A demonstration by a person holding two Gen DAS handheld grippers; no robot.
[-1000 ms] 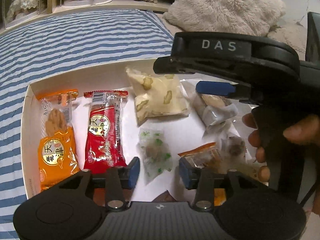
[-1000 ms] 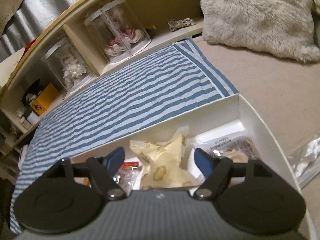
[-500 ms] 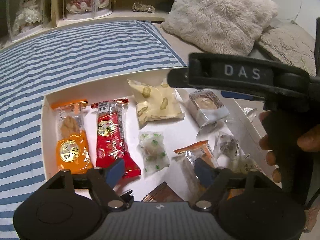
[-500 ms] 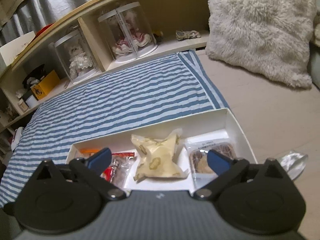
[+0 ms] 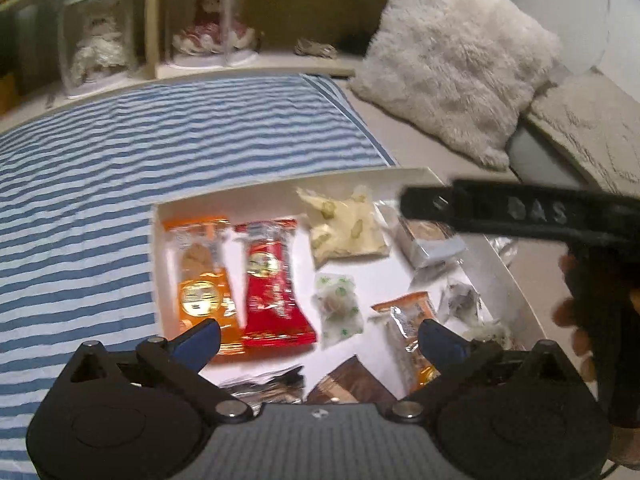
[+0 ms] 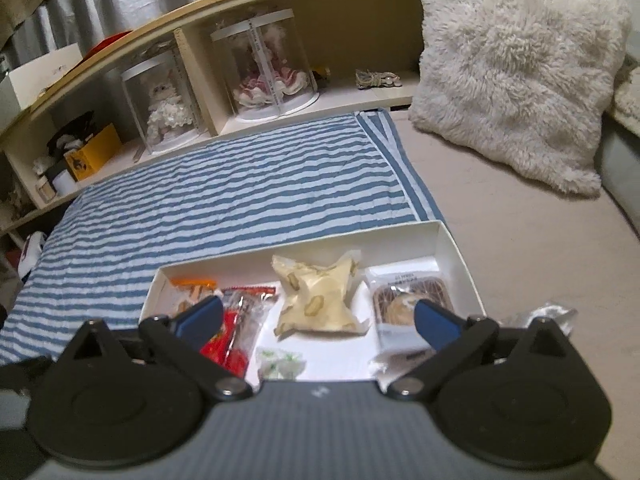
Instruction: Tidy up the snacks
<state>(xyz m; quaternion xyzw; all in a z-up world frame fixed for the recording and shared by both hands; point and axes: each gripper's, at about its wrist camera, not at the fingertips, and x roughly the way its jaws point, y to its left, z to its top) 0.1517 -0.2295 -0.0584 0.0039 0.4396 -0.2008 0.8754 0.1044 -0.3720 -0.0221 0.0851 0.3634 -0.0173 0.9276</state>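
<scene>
A shallow white box [image 5: 280, 188] [image 6: 456, 252] lies on the bed and holds wrapped snacks. In it are an orange packet [image 5: 200, 276], a red packet [image 5: 272, 288], a cream packet [image 5: 344, 228] [image 6: 316, 300], a small green-dotted sweet [image 5: 338, 310] and a brown pastry in clear wrap [image 6: 408, 300]. My left gripper [image 5: 318, 338] hangs open above the box's near side with nothing between its fingers. My right gripper [image 6: 318, 320] is open too, high over the box; in the left wrist view its black body [image 5: 520, 212] crosses the right side, held by a hand [image 5: 576, 312].
The box rests beside a blue-and-white striped blanket [image 6: 224, 200]. A fluffy white pillow [image 6: 516, 72] lies at the back right. A wooden shelf [image 6: 280, 8] with clear domed doll cases runs along the back. A crumpled clear wrapper [image 6: 552, 312] lies right of the box.
Both grippers have risen and pulled back from the box, so more of it and the room shows. The left gripper's fingers have spread wider apart.
</scene>
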